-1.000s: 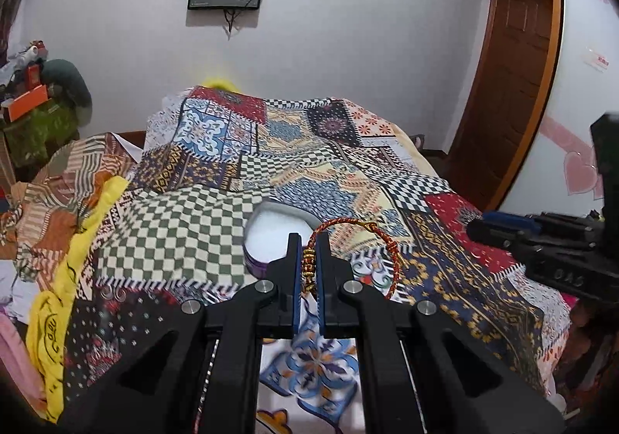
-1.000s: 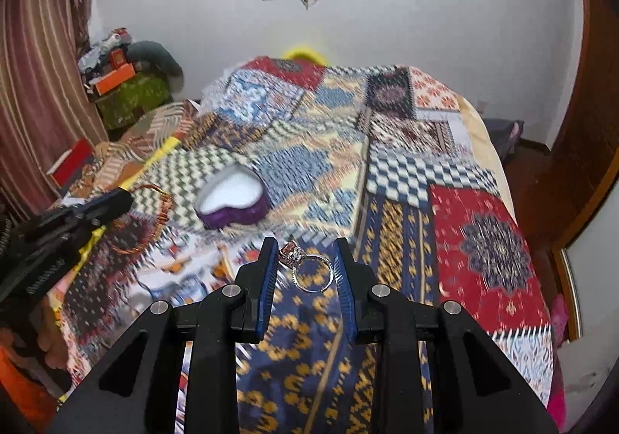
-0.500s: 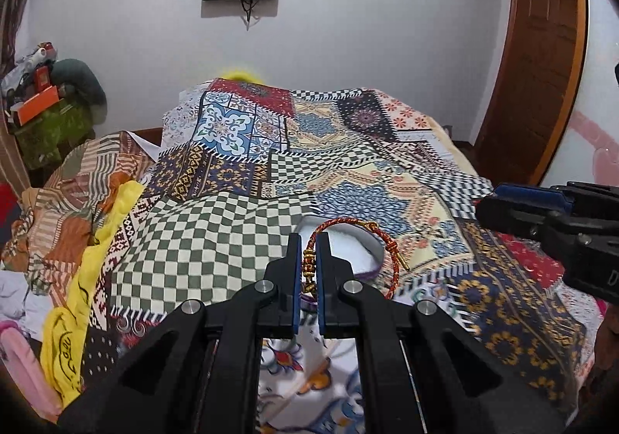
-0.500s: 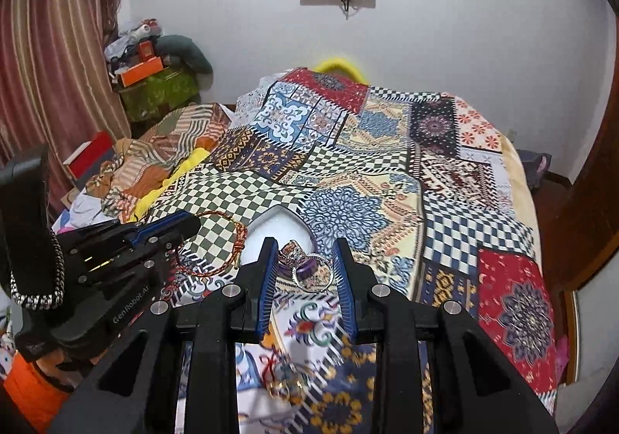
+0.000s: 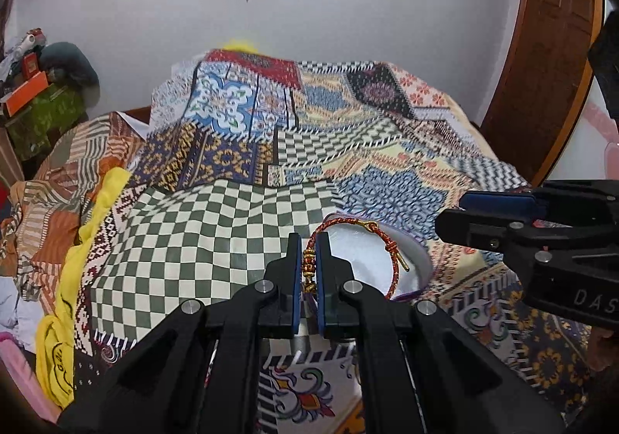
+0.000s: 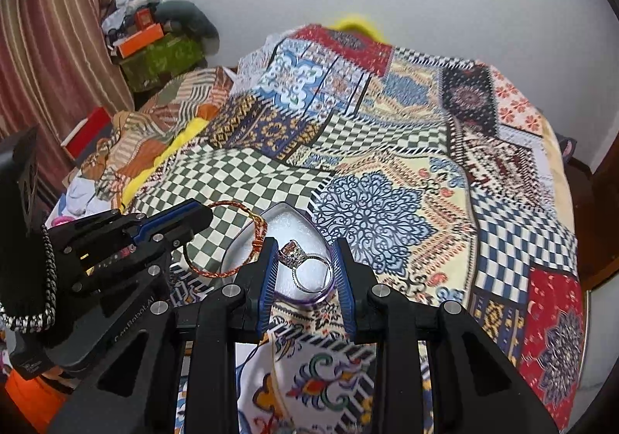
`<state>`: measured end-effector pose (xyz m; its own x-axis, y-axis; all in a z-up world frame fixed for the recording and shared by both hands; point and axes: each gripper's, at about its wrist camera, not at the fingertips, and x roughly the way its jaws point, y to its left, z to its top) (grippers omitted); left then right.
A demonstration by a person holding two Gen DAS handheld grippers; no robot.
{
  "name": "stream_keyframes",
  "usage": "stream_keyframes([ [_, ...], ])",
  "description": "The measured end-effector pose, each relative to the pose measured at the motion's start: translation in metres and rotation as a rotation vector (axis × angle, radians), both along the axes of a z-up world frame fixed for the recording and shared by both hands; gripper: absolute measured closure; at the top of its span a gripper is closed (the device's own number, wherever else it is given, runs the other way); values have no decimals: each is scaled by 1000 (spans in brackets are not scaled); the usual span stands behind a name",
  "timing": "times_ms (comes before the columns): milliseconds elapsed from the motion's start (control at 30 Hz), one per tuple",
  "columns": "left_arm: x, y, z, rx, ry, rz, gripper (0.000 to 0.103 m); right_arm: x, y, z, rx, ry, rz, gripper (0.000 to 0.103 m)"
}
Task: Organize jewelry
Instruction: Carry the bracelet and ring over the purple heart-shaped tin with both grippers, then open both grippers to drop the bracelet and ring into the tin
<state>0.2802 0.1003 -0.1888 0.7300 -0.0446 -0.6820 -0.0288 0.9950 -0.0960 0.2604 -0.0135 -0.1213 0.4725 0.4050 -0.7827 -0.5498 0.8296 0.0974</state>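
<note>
My left gripper [image 5: 308,258] is shut on a red and gold cord bracelet [image 5: 391,252] and holds it over the left side of a purple heart-shaped box [image 5: 419,263] with a white lining. In the right wrist view the bracelet [image 6: 232,271] hangs left of the box [image 6: 247,240]. My right gripper [image 6: 305,263] is shut on a silver ring [image 6: 309,267] with an orange stone, held just above the box. The right gripper also shows in the left wrist view [image 5: 499,217], and the left gripper shows in the right wrist view [image 6: 185,219].
The box sits on a bed with a patchwork quilt [image 6: 387,163]. Rumpled clothes and a yellow cloth [image 5: 65,279] lie along the bed's left edge. Boxes and clutter [image 6: 154,43] stand by the far left wall. A wooden door [image 5: 541,66] is at the right.
Both grippers have moved forward over the bed with their jewelry, so the bracelet and the ring now hang over the heart-shaped box.
</note>
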Motion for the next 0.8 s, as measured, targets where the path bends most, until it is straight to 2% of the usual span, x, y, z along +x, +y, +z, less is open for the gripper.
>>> stream_keyframes([
  [167,14,2,-15,-20,50,-14,98,16,6,-16,-4,92,31,77],
  [433,27,-1,-28,-19,91,-30,98,26,9,-31,-19,168,46,77],
  [800,31,-9,-29,20,100,-52,98,36,13,-40,-42,200,56,77],
])
